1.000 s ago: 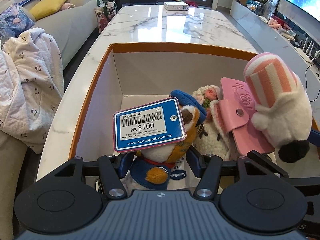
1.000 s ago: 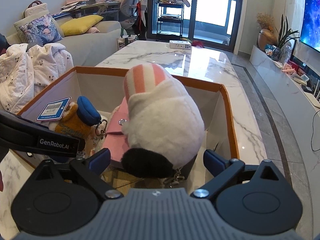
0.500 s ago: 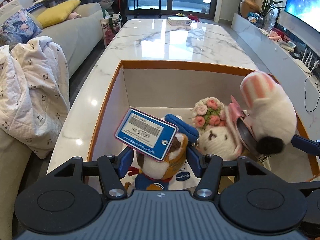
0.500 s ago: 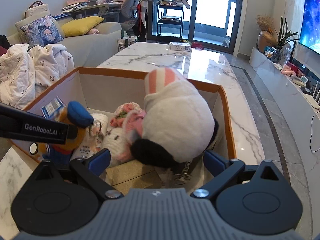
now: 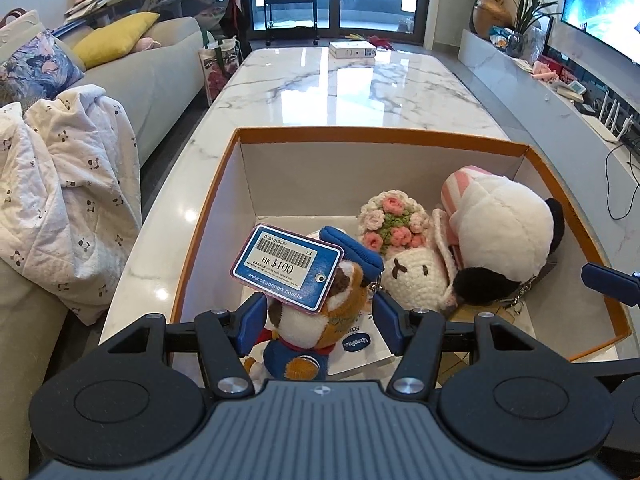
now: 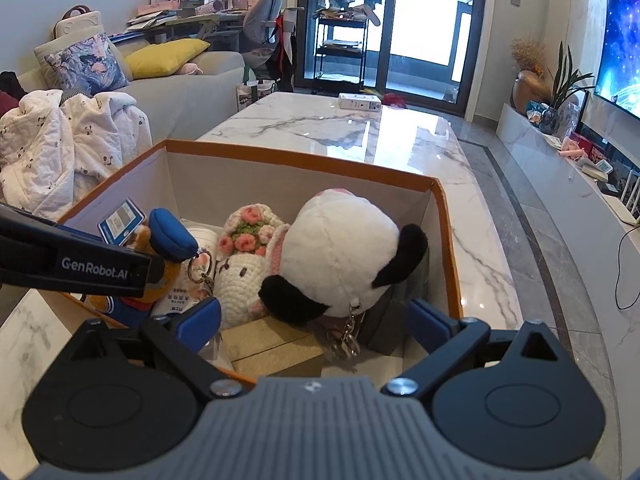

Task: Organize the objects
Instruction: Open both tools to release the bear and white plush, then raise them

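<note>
An orange-rimmed cardboard box (image 5: 360, 134) stands on the marble table (image 5: 340, 80). My left gripper (image 5: 320, 322) is shut on a small orange and white plush in a blue cap (image 5: 316, 320) with a blue HK$100 price tag (image 5: 286, 266), held at the box's near left. It also shows in the right wrist view (image 6: 160, 248). A white plush with black ears and a pink striped hat (image 5: 504, 236) lies in the box at the right. A crocheted white sheep with pink flowers (image 5: 404, 248) lies beside it. My right gripper (image 6: 316, 320) is open and empty above the box's near edge.
A Vaseline packet (image 5: 356, 344) and a gold box (image 6: 276, 344) lie on the box floor. A white carton (image 5: 352, 49) sits at the table's far end. A sofa with a panda blanket (image 5: 60, 200) runs along the left; a TV bench (image 5: 560, 92) along the right.
My right gripper let go of the white plush, which now lies in the box, and pulled back. My left gripper rose and drew back slightly with the blue-capped plush.
</note>
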Motion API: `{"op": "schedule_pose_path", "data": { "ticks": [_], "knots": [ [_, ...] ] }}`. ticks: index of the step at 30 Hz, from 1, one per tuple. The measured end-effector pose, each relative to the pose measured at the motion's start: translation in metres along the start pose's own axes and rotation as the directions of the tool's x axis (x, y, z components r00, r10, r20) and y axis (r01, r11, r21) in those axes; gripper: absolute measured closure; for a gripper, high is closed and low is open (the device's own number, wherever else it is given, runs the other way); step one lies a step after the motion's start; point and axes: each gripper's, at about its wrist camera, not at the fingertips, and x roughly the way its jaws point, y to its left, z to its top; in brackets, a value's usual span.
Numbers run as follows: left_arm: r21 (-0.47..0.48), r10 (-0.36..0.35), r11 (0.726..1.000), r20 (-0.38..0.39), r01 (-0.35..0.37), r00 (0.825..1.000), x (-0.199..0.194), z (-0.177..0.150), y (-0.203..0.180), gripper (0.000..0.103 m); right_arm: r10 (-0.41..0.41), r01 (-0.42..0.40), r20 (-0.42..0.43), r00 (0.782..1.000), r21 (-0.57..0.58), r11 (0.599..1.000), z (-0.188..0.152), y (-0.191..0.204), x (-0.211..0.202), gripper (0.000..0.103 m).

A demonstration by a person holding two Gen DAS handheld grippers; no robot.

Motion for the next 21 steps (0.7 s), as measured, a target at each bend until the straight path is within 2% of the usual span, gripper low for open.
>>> {"op": "schedule_pose_path", "data": {
  "ticks": [12, 21],
  "knots": [
    [-0.007, 0.015, 1.000, 0.028, -0.015, 0.999, -0.028, -0.007, 0.001, 0.035, 0.001, -0.001, 0.016, 1.000, 0.028, 1.000, -0.003, 0.004, -0.022, 0.004],
    [-0.011, 0.038, 0.999, 0.055, -0.038, 0.998, -0.050, -0.025, 0.005, 0.034, 0.014, -0.015, 0.007, 1.000, 0.045, 0.999, -0.008, 0.012, -0.043, 0.004]
  ]
}}
